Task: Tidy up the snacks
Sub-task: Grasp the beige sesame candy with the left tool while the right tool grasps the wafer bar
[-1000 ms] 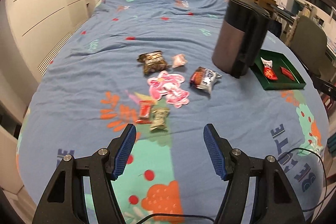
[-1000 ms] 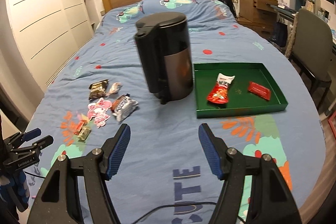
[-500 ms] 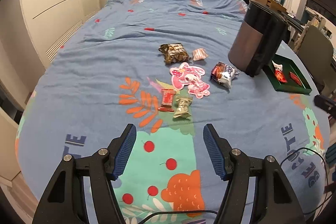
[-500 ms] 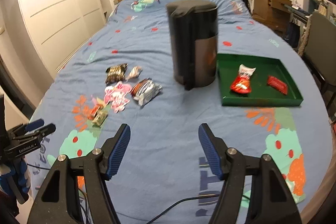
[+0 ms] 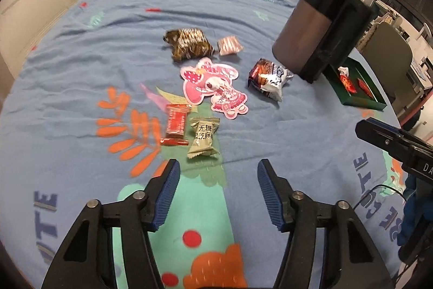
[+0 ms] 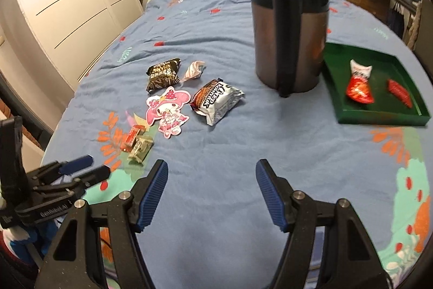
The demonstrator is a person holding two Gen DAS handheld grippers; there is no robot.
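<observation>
Green candy [image 5: 203, 137] at lower centre of the left view, flat on the bed [image 5: 67, 77], touching the red candy [image 5: 176, 124] on its left; likely the next pick. Left claw [image 5: 216, 190] just below it, closing, nothing between the pads. Best taken by straddling the short width, keeping the left pad clear of the red candy, and pressing lightly into the soft cover before pinching.

Further up: pink sticker pack [image 5: 213, 84], silver-and-brown packet [image 5: 268, 77], dark packet [image 5: 188, 44], small striped sweet [image 5: 229, 45]. Tall dark bin [image 5: 322, 26] at upper right; green tray [image 6: 373, 88] just beyond it, holding a red-and-white pouch [image 6: 358, 84] and a red bar [image 6: 399, 92], likely the goal.

Right claw [image 6: 211, 190] spread, empty, over bare cover at lower centre of the right view.

Open cover between snacks and tray; bin blocks a straight carry. Bed edge and a chair [image 5: 389, 50] close behind the tray at right.
</observation>
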